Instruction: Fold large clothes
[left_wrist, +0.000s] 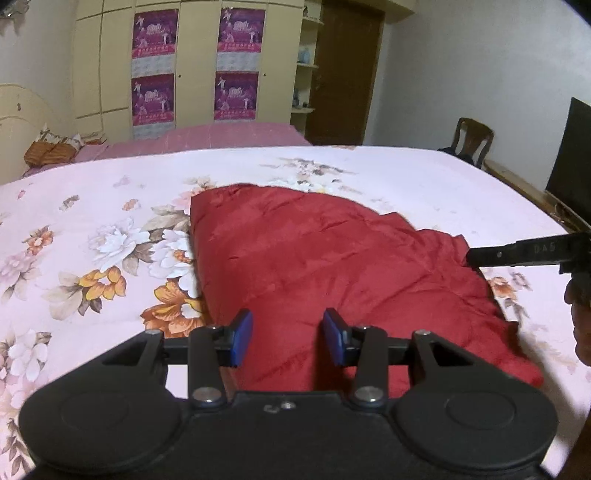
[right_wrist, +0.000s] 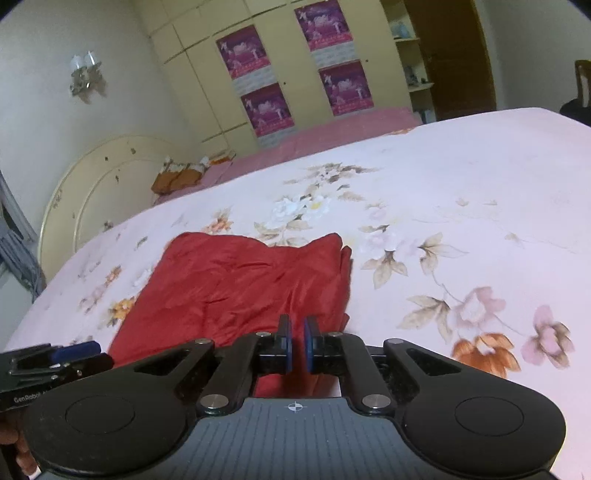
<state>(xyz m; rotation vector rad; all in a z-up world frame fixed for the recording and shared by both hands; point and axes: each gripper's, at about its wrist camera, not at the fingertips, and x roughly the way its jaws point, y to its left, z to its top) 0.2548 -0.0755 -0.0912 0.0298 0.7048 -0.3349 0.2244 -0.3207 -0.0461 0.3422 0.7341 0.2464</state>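
Two grippers over red garment (left_wrist: 332, 258), left gripper (left_wrist: 288, 338) parted, right gripper (right_wrist: 296, 345) nearly closed

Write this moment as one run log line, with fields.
garment: red quilted garment on floral bed cover | left claw: open above it | right claw: almost shut, empty

A home bedroom. Directly ahead of and below the grippers, a wide bed (left_wrist: 110, 206) under a pink floral cover. Beyond it, a second bed in pink sheets (left_wrist: 236, 134) against a curved cream headboard (right_wrist: 92, 184). Farther ahead, a tall cream wardrobe (left_wrist: 103, 62) with purple posters (left_wrist: 240, 31), open corner shelves (left_wrist: 308, 66), a brown door (left_wrist: 347, 74). Off to the right, a wooden chair (left_wrist: 474, 138); high left, a wall lamp (right_wrist: 85, 72).
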